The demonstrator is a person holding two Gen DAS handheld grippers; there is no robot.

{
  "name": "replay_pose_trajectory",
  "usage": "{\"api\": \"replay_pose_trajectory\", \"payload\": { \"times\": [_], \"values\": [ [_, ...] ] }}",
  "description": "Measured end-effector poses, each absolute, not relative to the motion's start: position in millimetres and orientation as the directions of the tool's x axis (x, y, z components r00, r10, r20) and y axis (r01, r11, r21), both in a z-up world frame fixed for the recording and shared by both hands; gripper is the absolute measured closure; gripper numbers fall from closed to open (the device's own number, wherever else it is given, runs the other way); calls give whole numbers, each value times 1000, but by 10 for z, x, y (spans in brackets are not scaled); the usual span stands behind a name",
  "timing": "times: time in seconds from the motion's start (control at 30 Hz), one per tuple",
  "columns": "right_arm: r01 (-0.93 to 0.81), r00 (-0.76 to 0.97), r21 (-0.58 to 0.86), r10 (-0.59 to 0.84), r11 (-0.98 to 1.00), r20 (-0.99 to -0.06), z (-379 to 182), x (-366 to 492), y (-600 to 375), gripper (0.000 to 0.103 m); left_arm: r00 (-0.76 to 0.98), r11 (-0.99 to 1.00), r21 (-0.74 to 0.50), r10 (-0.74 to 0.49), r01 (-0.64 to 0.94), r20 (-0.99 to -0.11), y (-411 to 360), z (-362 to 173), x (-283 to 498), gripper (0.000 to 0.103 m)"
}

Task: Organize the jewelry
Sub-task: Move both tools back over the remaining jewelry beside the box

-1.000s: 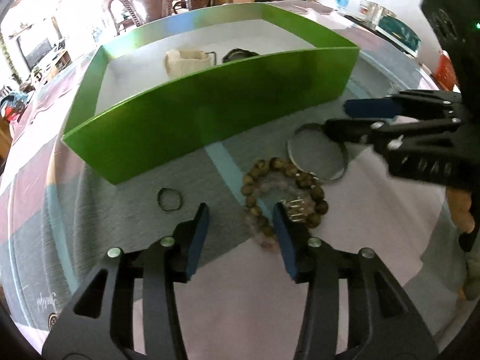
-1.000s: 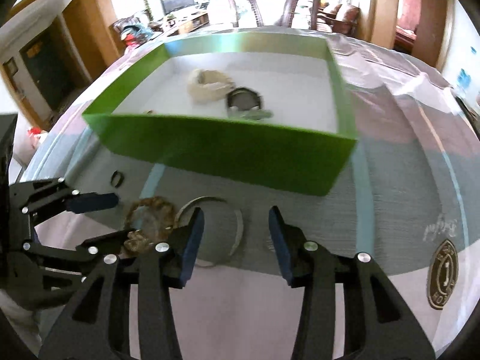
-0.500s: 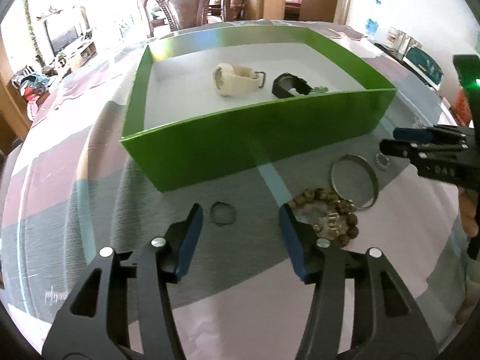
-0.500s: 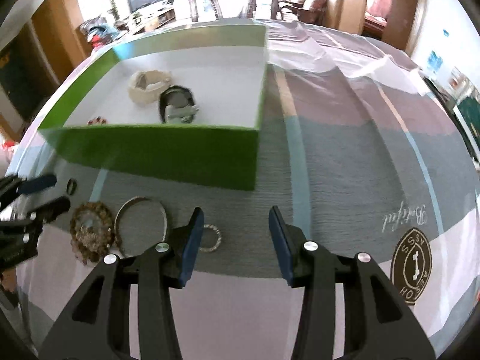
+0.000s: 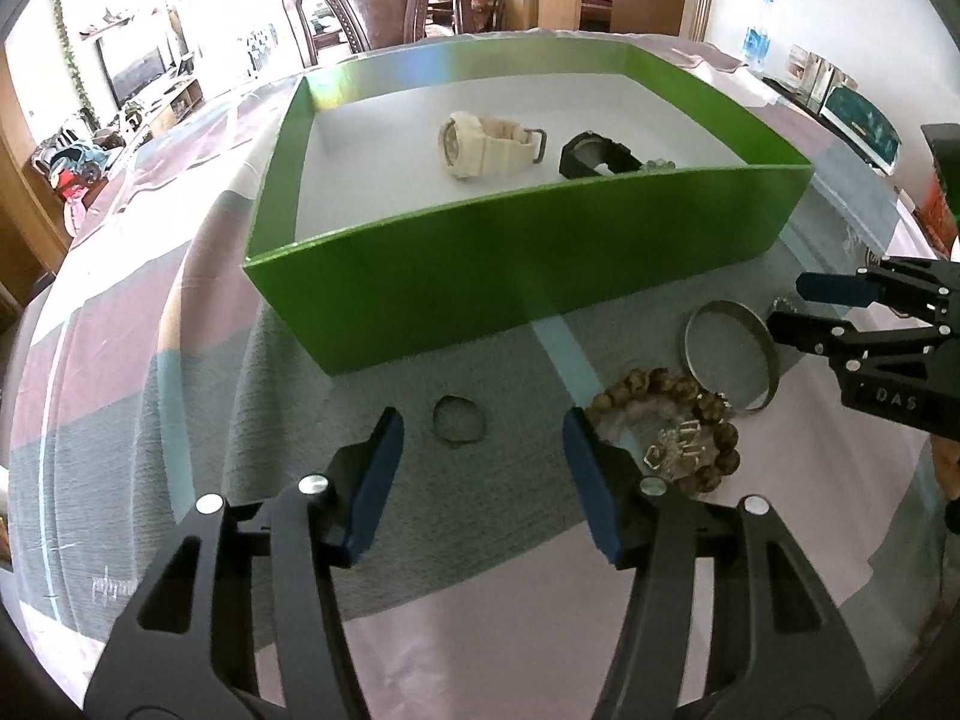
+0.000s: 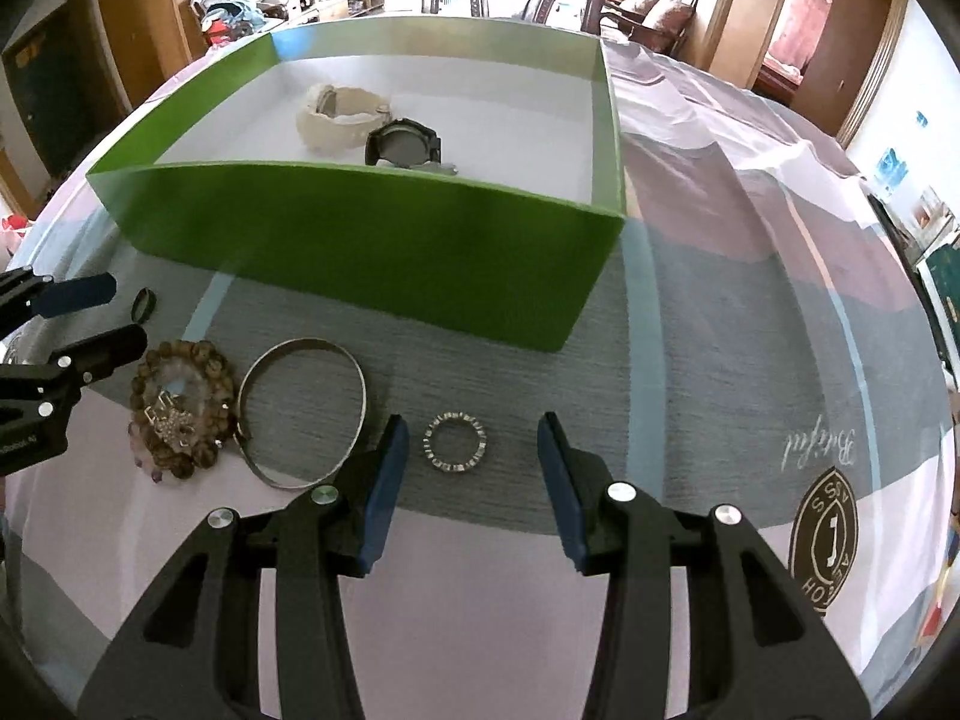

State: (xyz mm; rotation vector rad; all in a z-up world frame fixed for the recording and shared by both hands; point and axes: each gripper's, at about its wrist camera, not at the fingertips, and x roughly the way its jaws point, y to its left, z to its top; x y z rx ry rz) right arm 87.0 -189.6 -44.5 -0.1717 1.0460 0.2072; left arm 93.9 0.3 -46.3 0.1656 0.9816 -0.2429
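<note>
A green box (image 5: pixel 540 264) (image 6: pixel 372 252) holds a cream watch (image 5: pixel 486 144) (image 6: pixel 339 114) and a black watch (image 5: pixel 591 156) (image 6: pixel 402 141). On the cloth in front lie a small dark ring (image 5: pixel 458 418) (image 6: pixel 144 304), a brown bead bracelet (image 5: pixel 666 426) (image 6: pixel 180 408) with small clips on it, a silver bangle (image 5: pixel 729 354) (image 6: pixel 303 411) and a studded silver ring (image 6: pixel 455 441). My left gripper (image 5: pixel 480 468) is open, the dark ring just ahead between its fingers. My right gripper (image 6: pixel 474 471) is open, the studded ring between its fingertips.
The table carries a striped pink, grey and blue cloth (image 6: pixel 750 300) with a round logo (image 6: pixel 825 534) at the right. A wooden chair (image 5: pixel 384 0) stands behind the table. Items sit at the table's far right edge (image 5: pixel 858 126).
Both grippers shifted sideways and apart. The left one went from over the bead bracelet to the dark ring; the right one went from the bangle to the studded ring. Both stayed open.
</note>
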Motion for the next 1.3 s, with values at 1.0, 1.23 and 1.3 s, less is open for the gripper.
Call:
{"api": "replay_pose_trajectory", "payload": {
  "times": [1.0,1.23,1.3],
  "values": [
    [-284,469,10,148,959,-871,-453,863,-1820,71,531,971,9,-123,238,-839,70,-565,1025,60],
    [-281,471,10,146,960,-870,-452,878,-1843,71,539,973,11,-118,230,-834,59,-570,1035,59],
    [-280,471,10,147,960,-870,-453,884,-1848,71,539,974,10,-118,228,-834,59,-571,1033,59]
  ]
}}
